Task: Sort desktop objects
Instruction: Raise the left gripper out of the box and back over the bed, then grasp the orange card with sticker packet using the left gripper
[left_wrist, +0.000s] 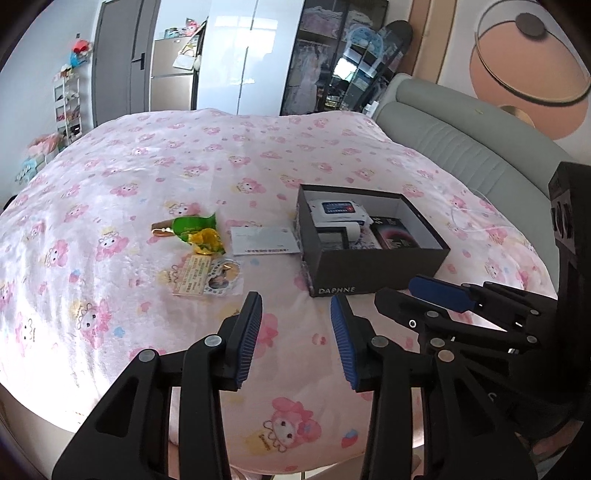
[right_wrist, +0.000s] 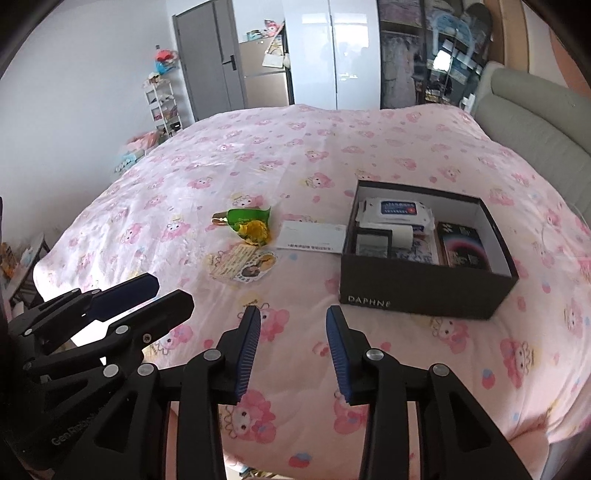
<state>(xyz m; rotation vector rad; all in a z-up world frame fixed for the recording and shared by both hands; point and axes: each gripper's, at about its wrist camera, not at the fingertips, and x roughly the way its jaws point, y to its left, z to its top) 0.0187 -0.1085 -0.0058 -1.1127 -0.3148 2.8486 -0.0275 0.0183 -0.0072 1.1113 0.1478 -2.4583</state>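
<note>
A black shoebox (right_wrist: 424, 291) sits open on the pink bedspread (right_wrist: 295, 155) and serves as the collecting bin: inside it lie a pack of wipes (right_wrist: 397, 212) against the far wall, a dark booklet (right_wrist: 463, 245) at the right-hand end and a few smaller items I cannot make out clearly. The things not yet sorted lie outside the box, to its left: a white envelope (right_wrist: 312, 236) just beside the box's left wall, a crumpled green and yellow wrapper (right_wrist: 251, 223) further left, and a printed card with stickers (right_wrist: 243, 264) nearer the camera than the wrapper. The left gripper (left_wrist: 295, 334) hangs above bare bedspread, nearer the camera than the box's front left corner, its jaws parted with nothing between them. The right gripper (right_wrist: 291, 347) is likewise released and empty, its blue pads apart over the cloth, in front of the box and to its left. Both tools tilt down toward the bed, probably readied for a pickup. The envelope lies flat on soft cloth, so I judge it will need a finger slid under an edge.
</note>
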